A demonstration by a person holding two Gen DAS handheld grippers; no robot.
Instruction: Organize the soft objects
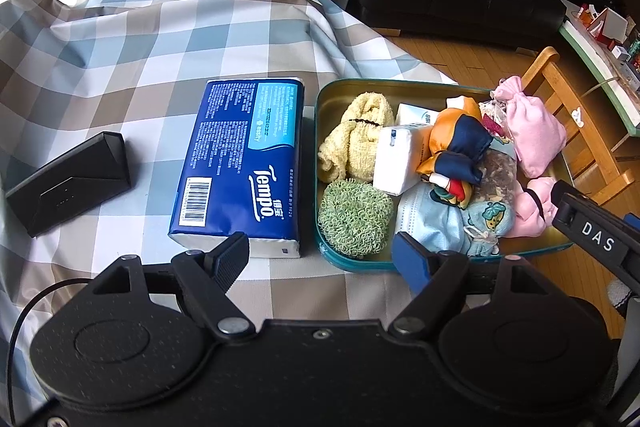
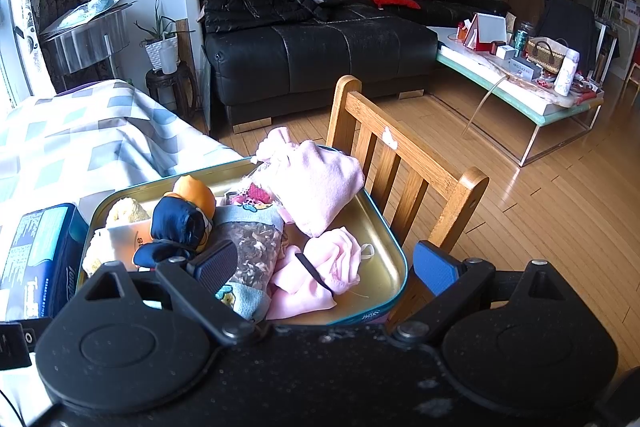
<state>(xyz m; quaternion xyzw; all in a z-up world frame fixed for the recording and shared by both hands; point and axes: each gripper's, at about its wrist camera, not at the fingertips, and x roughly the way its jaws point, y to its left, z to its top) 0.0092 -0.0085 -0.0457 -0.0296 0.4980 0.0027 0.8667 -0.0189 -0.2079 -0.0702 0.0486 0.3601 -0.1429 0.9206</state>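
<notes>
While both the left gripper (image 1: 320,259) and right gripper (image 2: 324,267) were held wide open and empty, the tissue pack (image 1: 240,163), left just outside the tin's (image 1: 400,87) left edge, was best clamped across its short sides.

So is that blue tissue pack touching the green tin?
Apart. The left wrist view shows tablecloth between the tissue pack and tin.

A: What's the surface?
B: Table w/ blue, white & tan checked cloth (image 1: 168,39).
A: What sits right on it?
B: Three things. Black wedge-shaped box (image 1: 70,183) at left, blue plastic-wrapped Tempo tissue pack (image 1: 240,163) in the middle, teal-rimmed gold metal tin tray (image 1: 352,95) just beside the pack, at the table's right edge.
</notes>
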